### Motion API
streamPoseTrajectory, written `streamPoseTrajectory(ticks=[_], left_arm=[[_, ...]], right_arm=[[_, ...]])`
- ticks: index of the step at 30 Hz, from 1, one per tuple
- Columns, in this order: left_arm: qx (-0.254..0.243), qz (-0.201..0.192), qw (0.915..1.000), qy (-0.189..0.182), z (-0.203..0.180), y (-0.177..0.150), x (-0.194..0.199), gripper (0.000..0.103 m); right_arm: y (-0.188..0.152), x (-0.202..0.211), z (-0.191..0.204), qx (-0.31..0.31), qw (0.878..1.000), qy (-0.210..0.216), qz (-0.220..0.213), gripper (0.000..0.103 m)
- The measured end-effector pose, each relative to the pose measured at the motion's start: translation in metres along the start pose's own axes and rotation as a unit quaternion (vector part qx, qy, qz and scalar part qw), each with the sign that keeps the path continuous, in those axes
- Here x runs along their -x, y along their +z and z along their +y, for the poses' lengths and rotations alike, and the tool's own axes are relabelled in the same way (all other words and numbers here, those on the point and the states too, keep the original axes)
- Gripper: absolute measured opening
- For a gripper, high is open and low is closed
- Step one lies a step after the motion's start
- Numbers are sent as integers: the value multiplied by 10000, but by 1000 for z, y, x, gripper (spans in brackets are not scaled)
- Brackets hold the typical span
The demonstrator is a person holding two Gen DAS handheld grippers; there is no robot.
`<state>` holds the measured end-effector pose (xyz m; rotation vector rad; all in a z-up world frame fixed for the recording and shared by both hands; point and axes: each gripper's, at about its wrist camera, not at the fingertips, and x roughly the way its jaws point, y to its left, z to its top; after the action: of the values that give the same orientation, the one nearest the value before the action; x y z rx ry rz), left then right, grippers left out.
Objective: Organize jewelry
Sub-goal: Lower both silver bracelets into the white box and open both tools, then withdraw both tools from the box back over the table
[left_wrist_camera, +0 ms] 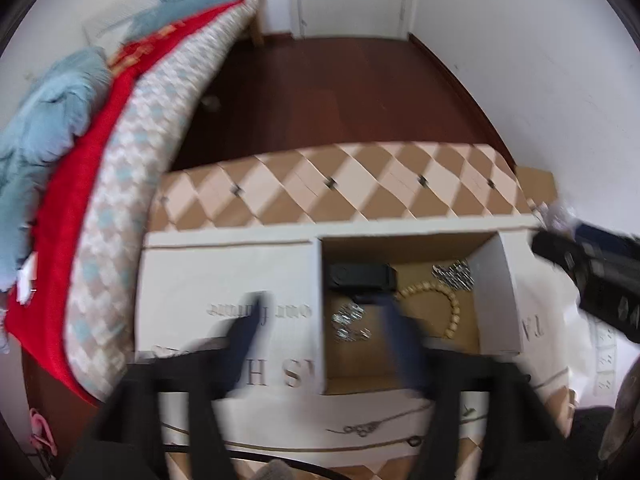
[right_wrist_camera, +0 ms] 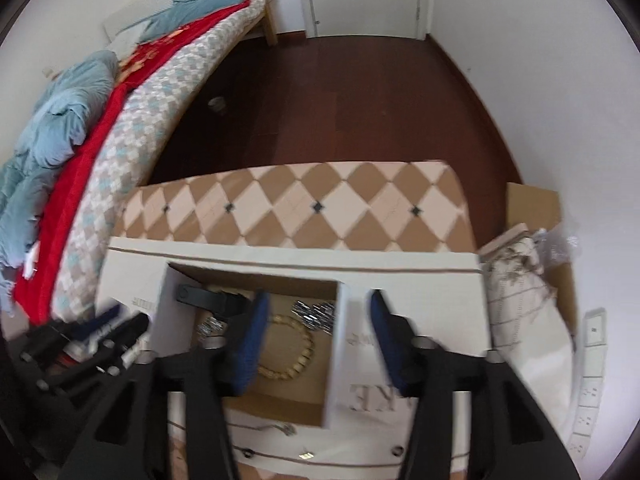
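Observation:
A white box (left_wrist_camera: 224, 280) with its flaps folded out has a brown inside. In it lie a beaded cream bracelet (left_wrist_camera: 440, 304), two silver sparkly pieces (left_wrist_camera: 454, 274) (left_wrist_camera: 348, 320) and a black clip-like thing (left_wrist_camera: 360, 276). A thin chain (left_wrist_camera: 376, 424) lies on the box's front flap. My left gripper (left_wrist_camera: 320, 332) is open and empty over the box's left wall. My right gripper (right_wrist_camera: 316, 340) is open and empty, with its fingers on either side of the box's right wall (right_wrist_camera: 340, 344). The bracelet (right_wrist_camera: 292, 356) shows between them.
The box rests on a checkered tan and pink tabletop (left_wrist_camera: 340, 188). A bed with red, blue and checkered blankets (left_wrist_camera: 100, 160) runs along the left. A dark wood floor (left_wrist_camera: 340, 92) and a white door lie beyond. A patterned cloth bag (right_wrist_camera: 520, 280) sits right of the box.

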<state>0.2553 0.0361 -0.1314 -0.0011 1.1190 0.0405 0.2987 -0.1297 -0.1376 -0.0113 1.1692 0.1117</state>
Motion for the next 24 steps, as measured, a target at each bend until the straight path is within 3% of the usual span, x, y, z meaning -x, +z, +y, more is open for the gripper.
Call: streamPoseTrajectory(ticks=[3, 6, 7, 15, 24], left_arm=[[50, -270, 9994, 207, 7, -6, 11, 83], [34, -242, 9988, 413, 10, -13, 11, 103], [23, -215, 9988, 440, 11, -17, 10, 103], [56, -158, 9985, 525, 17, -37, 11, 103], [160, -543, 9971, 501, 23, -46, 47, 103]], right_arm=[[-19, 6, -4, 38, 9994, -351, -28, 86], [-38, 6, -5, 29, 9987, -497, 50, 99], [-45, 5, -4, 27, 9985, -538, 61, 101], [-70, 7, 4, -48, 9980, -621, 68, 103], [-77, 32, 15, -97, 9984, -535, -138, 103]])
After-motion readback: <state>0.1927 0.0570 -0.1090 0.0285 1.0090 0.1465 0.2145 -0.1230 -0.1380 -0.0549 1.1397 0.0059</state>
